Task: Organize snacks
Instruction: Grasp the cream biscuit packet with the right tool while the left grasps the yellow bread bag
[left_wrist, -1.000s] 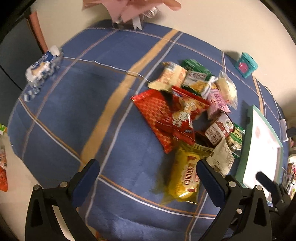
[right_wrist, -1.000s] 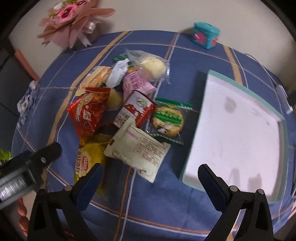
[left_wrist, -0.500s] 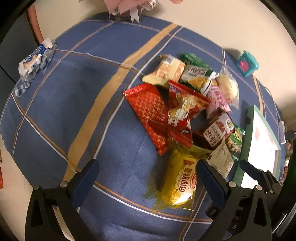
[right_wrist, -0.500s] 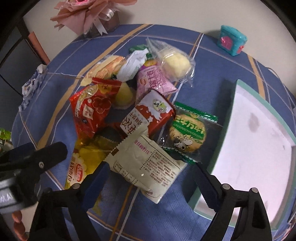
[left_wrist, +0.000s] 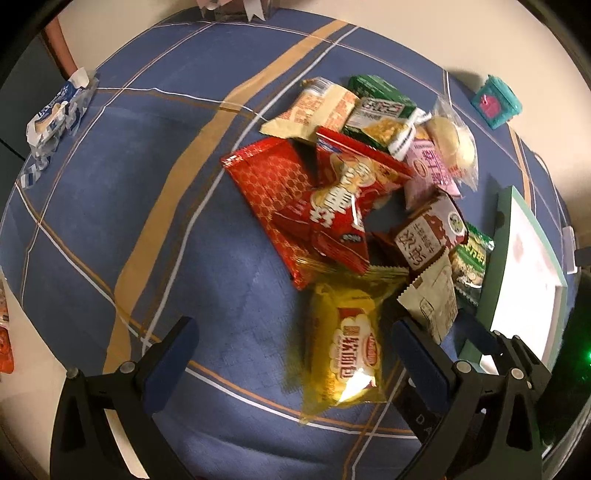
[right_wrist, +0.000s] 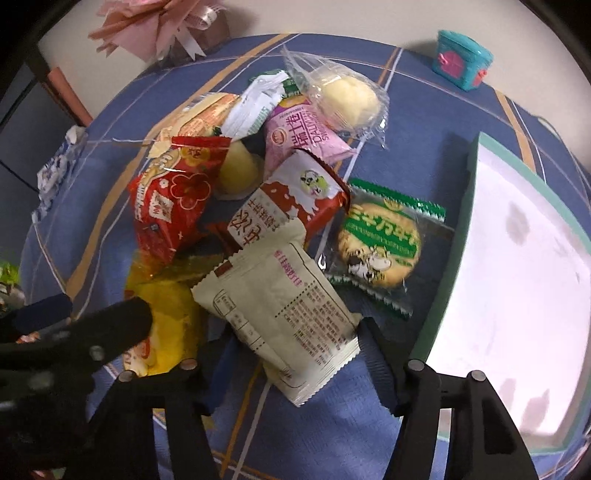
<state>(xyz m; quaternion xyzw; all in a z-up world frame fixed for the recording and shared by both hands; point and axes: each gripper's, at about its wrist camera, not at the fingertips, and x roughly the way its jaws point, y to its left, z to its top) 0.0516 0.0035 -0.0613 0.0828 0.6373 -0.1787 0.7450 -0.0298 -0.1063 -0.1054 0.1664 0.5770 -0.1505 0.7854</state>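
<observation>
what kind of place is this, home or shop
Most likely a home: a table under a blue plaid tablecloth, a pink ribbon bouquet by the wall, and a loose pile of snack packets beside a tray.

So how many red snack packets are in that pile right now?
3. A flat red patterned packet on the pile's left edge, a red rice-cracker bag lying over it, and a red-and-white packet mid-pile beside the green biscuit. More may be buried underneath.
</observation>
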